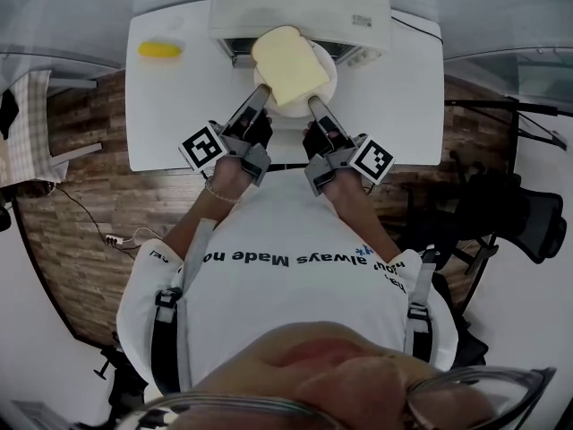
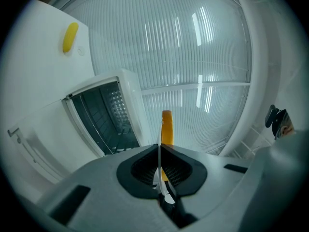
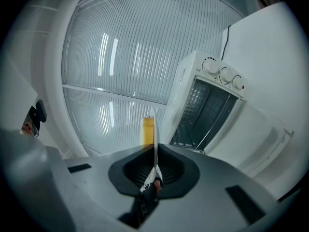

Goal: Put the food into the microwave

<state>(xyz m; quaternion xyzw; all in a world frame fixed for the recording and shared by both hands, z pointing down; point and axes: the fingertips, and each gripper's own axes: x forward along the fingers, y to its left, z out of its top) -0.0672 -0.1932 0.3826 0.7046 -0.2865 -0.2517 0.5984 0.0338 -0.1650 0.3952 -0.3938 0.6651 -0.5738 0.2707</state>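
The slice of bread (image 1: 289, 63) lies on a white plate (image 1: 328, 82), held just in front of the open microwave (image 1: 304, 7) over the white table (image 1: 170, 115). The left gripper (image 1: 261, 94) and the right gripper (image 1: 315, 105) each clamp the plate's rim, one from each side. A yellow item (image 1: 160, 50) sits at the table's far left.

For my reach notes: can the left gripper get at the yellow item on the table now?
Probably not yet: the left gripper is shut on the plate, though bare table leads to the yellow item.
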